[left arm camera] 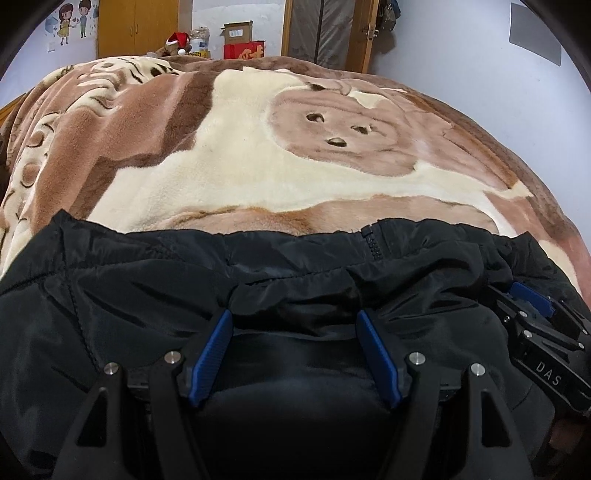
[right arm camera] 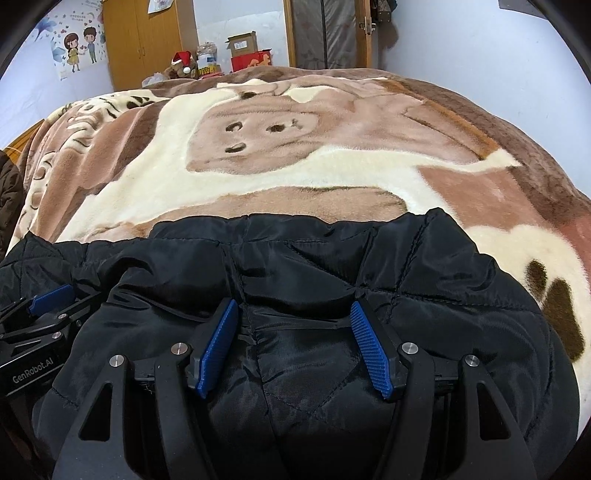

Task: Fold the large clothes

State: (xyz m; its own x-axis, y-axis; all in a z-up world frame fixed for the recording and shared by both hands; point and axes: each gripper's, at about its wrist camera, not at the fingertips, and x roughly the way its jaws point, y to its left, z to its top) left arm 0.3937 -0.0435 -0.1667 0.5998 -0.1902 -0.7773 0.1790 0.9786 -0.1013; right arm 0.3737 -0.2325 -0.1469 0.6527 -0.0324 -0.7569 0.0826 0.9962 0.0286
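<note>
A black quilted jacket [left arm camera: 129, 295] lies across the near part of a bed, its far edge bunched and a zipper [left arm camera: 371, 243] showing there. My left gripper [left arm camera: 294, 315] stands open with its blue pads down on the jacket, and fabric lies in the gap without being pinched. Close to its right, my right gripper [left arm camera: 535, 306] rests on the same garment. In the right wrist view the jacket [right arm camera: 424, 266] fills the foreground. My right gripper [right arm camera: 294, 304] is open over it, a thin cord running between the pads. The left gripper [right arm camera: 48, 306] sits at the left edge.
A plush brown and cream blanket [left arm camera: 221, 166] with a cartoon face covers the bed [right arm camera: 332, 173] beyond the jacket. Wooden wardrobes, cardboard boxes [left arm camera: 236, 33] and a soft toy in a red hat [left arm camera: 177, 40] stand at the far wall. A dark garment [right arm camera: 7, 192] lies at the left edge.
</note>
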